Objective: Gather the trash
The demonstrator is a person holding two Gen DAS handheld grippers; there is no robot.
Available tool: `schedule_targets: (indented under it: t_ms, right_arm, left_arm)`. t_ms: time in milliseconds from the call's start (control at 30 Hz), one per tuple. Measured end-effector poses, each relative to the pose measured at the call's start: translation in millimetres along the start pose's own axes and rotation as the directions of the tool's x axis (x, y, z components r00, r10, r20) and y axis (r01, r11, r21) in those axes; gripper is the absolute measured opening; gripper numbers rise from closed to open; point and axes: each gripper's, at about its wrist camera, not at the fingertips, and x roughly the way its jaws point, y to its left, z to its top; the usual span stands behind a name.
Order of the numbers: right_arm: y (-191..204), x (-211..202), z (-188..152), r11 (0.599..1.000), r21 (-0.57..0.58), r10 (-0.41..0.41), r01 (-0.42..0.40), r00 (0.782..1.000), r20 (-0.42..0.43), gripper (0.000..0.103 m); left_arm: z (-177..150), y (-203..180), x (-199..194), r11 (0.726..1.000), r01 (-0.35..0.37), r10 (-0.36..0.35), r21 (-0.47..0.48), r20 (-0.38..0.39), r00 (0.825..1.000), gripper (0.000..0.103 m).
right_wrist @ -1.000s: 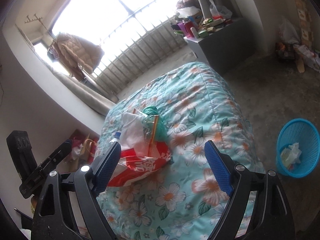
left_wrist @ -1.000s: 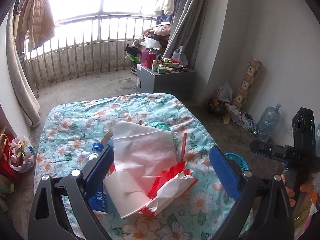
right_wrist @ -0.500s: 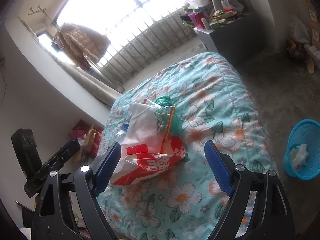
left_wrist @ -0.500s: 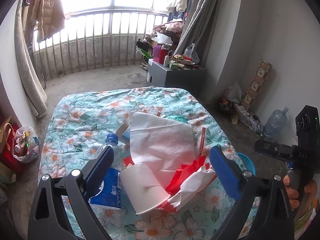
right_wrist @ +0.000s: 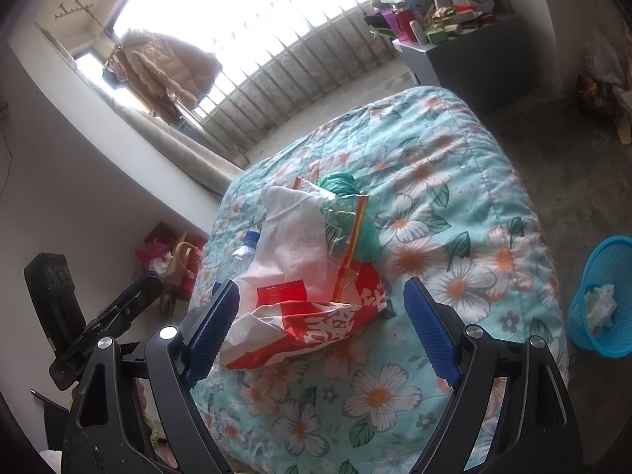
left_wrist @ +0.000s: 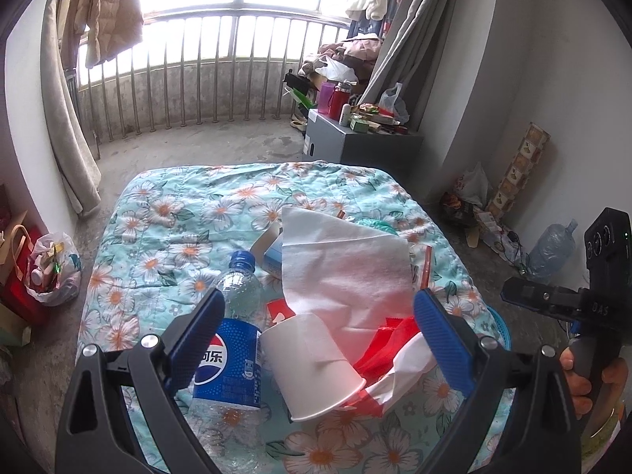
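Backed off since 1 second ago, the left gripper point(left_wrist: 318, 330) now reveals the Pepsi bottle point(left_wrist: 231, 339) beside the paper cup point(left_wrist: 312, 359), while both it and the right gripper point(right_wrist: 320, 330) gape wide, holding nothing.

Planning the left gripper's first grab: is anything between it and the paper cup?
Nothing visible does. The left gripper hangs open above the paper cup, which lies on its side atop the pile, flanked by the Pepsi bottle and the red-and-white wrapper.

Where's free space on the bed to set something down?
Far end of the quilt, toward the railing, is bare. So is the strip toward the blue basket, right of the red bag. Crowded in the middle: bottle, paper cup, napkin.
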Motion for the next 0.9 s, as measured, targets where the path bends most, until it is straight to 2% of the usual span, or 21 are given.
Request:
schedule_targets:
  t_ms: [200,400,567,767,900]
  right_arm:
    - [-2.7,3.1,4.2,1.0,-0.006,-0.006,0.006,1.0,-0.001,0.081]
    - [-34.2,-6.1,19.7,0.996,0.089,-0.01,0.007,1.0,0.028,0.081]
    - [-46.2,-4.2,26.1,0.99,0.134,0.034,-0.037,0.999,0.023,0.081]
    - [-37.5,13.7,20.4,0.986,0.133,0.108,-0.104,0.994,-0.028,0.081]
    - [-27.8,27.1,18.1,0.985,0.116,0.134,-0.126,0.989,-0.065,0.076]
  left_arm:
    - [-0.9,10.8,4.2,1.0,-0.009,0.009,-0.02,-0.001,1.0,0.094]
    - [0.0,28.3,6.4,0.998,-0.001,0.003,-0.071,0.023,1.0,0.094]
    - [-1.9,44.3,15.5,0.994,0.014,-0.013,-0.113,0.014,1.0,0.094]
    - [-4.7,51.4,26.4,0.985,0.089,-0.092,-0.15,-0.01,0.996,0.094]
    - [-7.9,42.2,27.2,0.983,0.141,-0.143,-0.114,-0.011,0.99,0.085]
